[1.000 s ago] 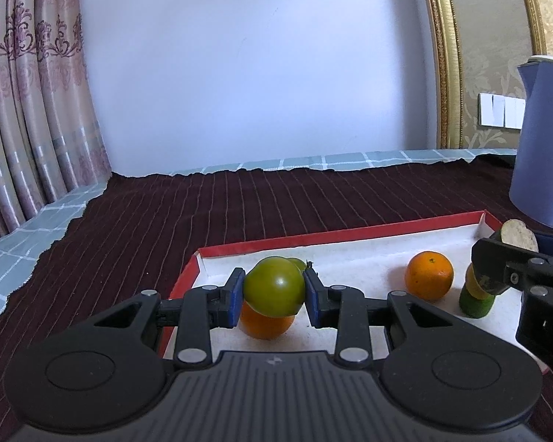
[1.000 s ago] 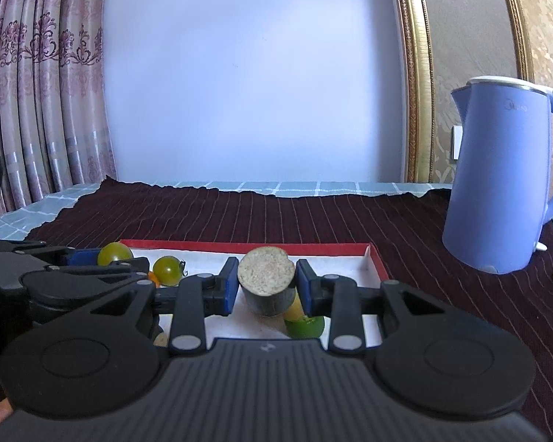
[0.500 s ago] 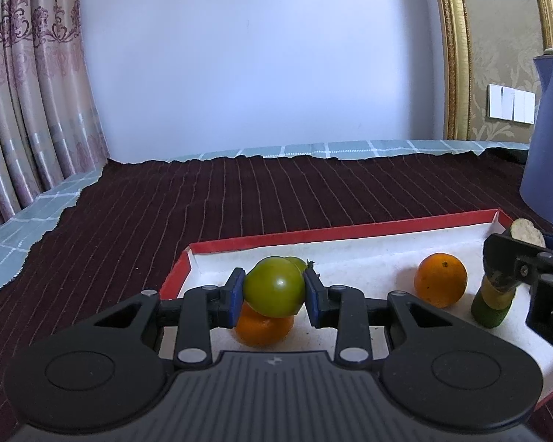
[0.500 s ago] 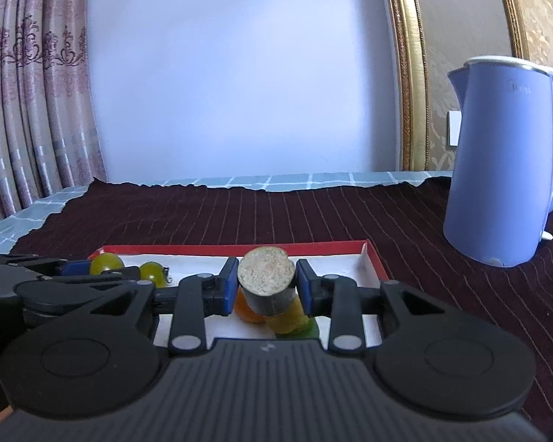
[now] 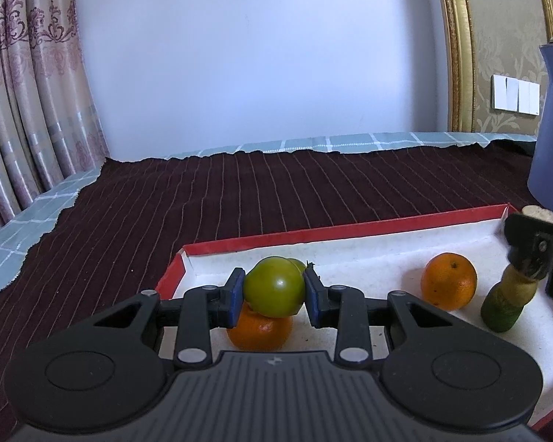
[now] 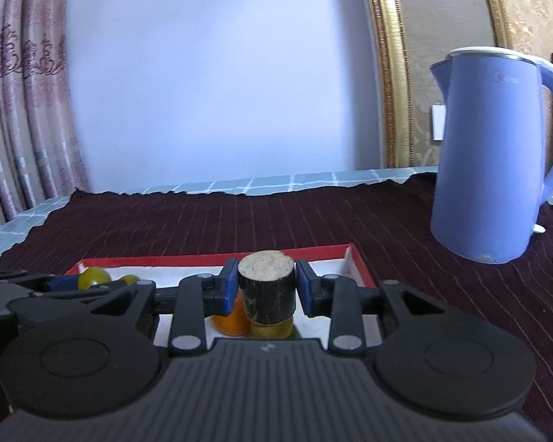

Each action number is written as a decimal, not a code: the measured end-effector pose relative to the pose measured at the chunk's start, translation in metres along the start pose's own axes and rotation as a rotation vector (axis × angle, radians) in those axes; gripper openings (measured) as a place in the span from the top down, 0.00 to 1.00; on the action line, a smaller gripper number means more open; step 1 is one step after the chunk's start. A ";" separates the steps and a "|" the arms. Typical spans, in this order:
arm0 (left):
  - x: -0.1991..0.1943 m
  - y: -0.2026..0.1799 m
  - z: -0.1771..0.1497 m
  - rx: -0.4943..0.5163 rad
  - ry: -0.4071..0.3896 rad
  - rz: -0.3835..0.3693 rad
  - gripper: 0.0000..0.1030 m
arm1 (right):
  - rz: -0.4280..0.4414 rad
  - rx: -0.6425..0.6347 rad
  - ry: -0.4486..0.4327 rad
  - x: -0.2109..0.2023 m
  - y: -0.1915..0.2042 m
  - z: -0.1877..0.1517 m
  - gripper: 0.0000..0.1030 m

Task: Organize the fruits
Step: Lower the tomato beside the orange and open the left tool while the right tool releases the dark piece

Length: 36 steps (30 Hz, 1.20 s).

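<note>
My left gripper [image 5: 274, 290] is shut on a green tomato [image 5: 272, 280] and holds it just above an orange [image 5: 260, 329] in the white, red-rimmed tray [image 5: 350, 226]. A second orange [image 5: 448, 280] lies further right. My right gripper [image 6: 266, 287] is shut on the dark top of a cut stalk piece [image 6: 267, 294] with a pale cut face. In the left wrist view the stalk [image 5: 505, 309] stands tilted, yellow then green below, its lower end at the tray floor. The right wrist view has the left gripper's tomato [image 6: 92, 276] at far left.
A blue kettle [image 6: 494, 158] stands on the dark striped cloth [image 6: 313, 221] to the right of the tray. A small green fruit [image 6: 129, 279] lies in the tray's far left part. Curtains hang at left, and a wall with a gold frame stands behind.
Both grippers have drifted slightly over the tray, each keeping its hold. In the right wrist view the tray has slid lower and the kettle sits further right.
</note>
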<state>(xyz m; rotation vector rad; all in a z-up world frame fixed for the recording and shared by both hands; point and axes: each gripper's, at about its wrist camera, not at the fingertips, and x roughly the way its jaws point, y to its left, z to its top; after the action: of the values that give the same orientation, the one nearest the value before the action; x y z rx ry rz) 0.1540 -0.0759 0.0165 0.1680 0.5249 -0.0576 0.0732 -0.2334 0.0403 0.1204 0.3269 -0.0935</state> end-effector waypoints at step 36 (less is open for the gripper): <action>-0.006 -0.008 -0.002 0.043 -0.026 -0.028 0.68 | -0.042 0.029 -0.003 -0.020 -0.022 -0.023 0.00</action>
<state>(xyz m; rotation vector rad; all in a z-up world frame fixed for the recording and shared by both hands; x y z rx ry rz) 0.1466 -0.0834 0.0165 0.2016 0.5007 -0.0984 0.0444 -0.2505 0.0231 0.1426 0.3254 -0.1402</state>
